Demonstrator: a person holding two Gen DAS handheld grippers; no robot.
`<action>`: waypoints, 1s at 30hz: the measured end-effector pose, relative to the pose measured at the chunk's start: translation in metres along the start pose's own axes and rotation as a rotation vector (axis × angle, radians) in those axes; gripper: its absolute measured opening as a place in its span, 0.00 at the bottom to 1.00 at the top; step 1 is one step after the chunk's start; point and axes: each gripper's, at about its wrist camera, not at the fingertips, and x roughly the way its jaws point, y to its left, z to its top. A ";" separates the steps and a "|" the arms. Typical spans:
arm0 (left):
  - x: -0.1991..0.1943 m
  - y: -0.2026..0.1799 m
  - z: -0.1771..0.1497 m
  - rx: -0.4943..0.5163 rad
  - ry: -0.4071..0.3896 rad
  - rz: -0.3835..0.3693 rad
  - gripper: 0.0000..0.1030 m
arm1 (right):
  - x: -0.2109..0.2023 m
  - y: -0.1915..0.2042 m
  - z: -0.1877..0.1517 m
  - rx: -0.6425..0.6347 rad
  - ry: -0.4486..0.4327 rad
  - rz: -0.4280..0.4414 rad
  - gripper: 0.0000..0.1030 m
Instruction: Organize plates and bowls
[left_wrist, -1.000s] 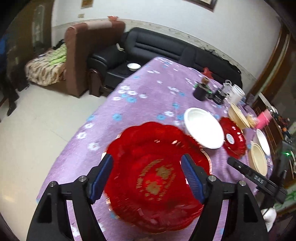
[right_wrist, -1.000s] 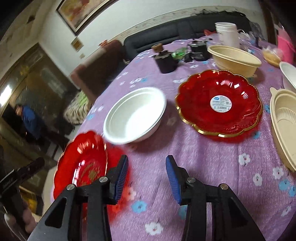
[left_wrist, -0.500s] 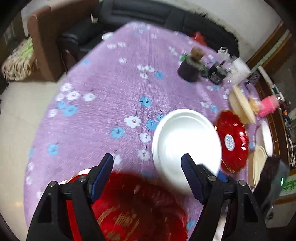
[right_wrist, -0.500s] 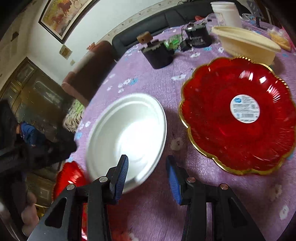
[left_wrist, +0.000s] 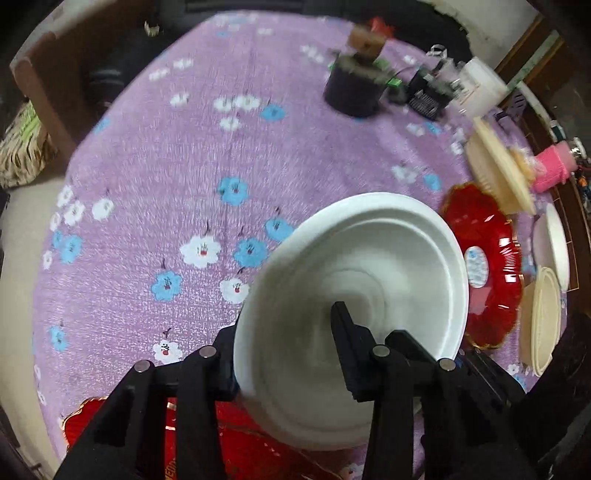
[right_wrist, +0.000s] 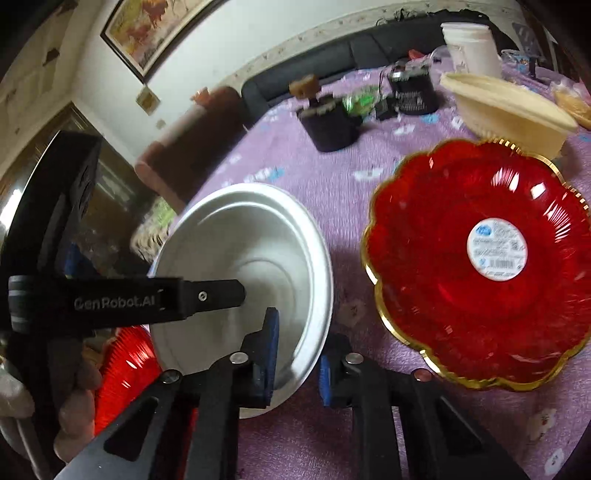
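In the left wrist view, the left gripper (left_wrist: 284, 354) is closing on the near rim of the white bowl (left_wrist: 369, 280): one finger is lying inside the bowl and the other is outside, under the rim. A second ago its jaws were standing wide over the red plate with the gold characters (left_wrist: 229, 443), and the bowl was further away; now that plate is showing only at the near edge of the purple flowered tablecloth (left_wrist: 147, 166), partly under the bowl. The jaws have just been closing, with the bowl wall between them. The bowl is looking tilted, so I judge it is being lifted, but I cannot be sure.

In the right wrist view, the right gripper (right_wrist: 295, 354) is pinching the same white bowl (right_wrist: 255, 236) at its rim on the side near this camera, one blue pad inside and one outside. These jaws have also just been closing; before, they were open above the cloth. The left gripper's finger (right_wrist: 207, 295) is reaching into the bowl from the left, and a hand (right_wrist: 55, 406) is holding its handle. The red plate with the sticker (right_wrist: 461, 295) is lying just beside the bowl, towards the right side of the table, and a cream bowl (right_wrist: 509, 110) is standing behind it.

So both grippers are now holding one bowl, which probably means it is going to be moved to the other bowls.
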 end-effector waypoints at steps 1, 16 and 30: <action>-0.009 -0.001 -0.002 0.003 -0.024 0.001 0.38 | -0.006 0.002 0.001 -0.002 -0.017 0.008 0.19; -0.110 0.046 -0.119 -0.082 -0.197 0.015 0.39 | -0.064 0.109 -0.050 -0.289 0.010 0.123 0.17; -0.077 0.101 -0.171 -0.242 -0.201 0.047 0.61 | -0.018 0.131 -0.088 -0.355 0.115 0.013 0.36</action>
